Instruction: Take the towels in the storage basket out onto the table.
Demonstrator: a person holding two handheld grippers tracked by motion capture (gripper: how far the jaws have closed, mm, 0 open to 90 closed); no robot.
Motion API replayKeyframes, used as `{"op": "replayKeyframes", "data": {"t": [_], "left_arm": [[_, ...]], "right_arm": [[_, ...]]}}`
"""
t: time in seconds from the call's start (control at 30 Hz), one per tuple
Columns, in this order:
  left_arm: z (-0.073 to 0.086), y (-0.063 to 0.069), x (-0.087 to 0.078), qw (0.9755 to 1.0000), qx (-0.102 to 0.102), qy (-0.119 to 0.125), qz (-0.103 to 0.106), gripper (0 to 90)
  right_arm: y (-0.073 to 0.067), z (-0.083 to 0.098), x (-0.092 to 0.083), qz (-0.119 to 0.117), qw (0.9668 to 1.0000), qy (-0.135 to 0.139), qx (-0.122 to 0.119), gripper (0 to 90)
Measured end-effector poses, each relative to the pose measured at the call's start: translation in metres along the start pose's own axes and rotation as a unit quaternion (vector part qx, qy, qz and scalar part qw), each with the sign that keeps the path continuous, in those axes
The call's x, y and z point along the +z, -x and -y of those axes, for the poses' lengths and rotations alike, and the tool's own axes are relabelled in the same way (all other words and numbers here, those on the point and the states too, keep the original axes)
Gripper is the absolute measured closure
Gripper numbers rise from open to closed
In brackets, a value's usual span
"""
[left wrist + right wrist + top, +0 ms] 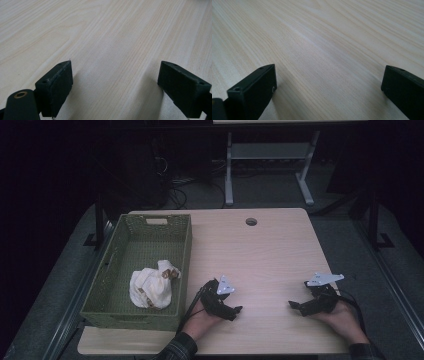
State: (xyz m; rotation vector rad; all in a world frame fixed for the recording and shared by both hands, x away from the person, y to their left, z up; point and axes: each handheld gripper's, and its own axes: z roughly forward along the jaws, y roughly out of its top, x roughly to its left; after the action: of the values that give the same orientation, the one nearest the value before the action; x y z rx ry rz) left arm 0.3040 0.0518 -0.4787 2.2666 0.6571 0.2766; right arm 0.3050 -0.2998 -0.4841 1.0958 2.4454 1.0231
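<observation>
Pale wooden table (270, 250); metal stand (270, 155) behind.

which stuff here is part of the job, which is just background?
In play:
- left gripper, open, resting on the table
- right gripper, open, resting on the table
- white cloth bundle, lying in the green basket

Just around:
- grey metal stand on the floor beyond the table
- cable hole in the tabletop

Both hands sit low in the frame; the left gripper (235, 310) lower centre, jaws spread wide; the right gripper (295, 305) lower right, jaws likewise apart, tips facing inward.
</observation>
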Motion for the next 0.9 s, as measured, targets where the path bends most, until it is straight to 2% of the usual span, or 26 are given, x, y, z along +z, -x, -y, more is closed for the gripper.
{"op": "replayKeyframes", "data": {"t": [0.43,0.67,0.9], "left_arm": [[0.0010,-0.0010,-0.0013,1.0000,-0.007,0.000,-0.004,12.4],[-0.0009,0.0002,-0.0047,0.9997,-0.007,-0.016,-0.016,12.4],[-0.0022,-0.0020,-0.0079,0.9994,-0.014,-0.022,-0.022,12.4]], "right_arm": [[0.0003,-0.0004,0.0006,-0.004,1.0000,0.001,-0.003,0.0],[0.0002,-0.0014,0.0011,-0.006,1.0000,-0.001,-0.002,0.0],[0.0001,-0.0013,0.0011,-0.006,1.0000,-0.001,-0.002,0.0]]}}
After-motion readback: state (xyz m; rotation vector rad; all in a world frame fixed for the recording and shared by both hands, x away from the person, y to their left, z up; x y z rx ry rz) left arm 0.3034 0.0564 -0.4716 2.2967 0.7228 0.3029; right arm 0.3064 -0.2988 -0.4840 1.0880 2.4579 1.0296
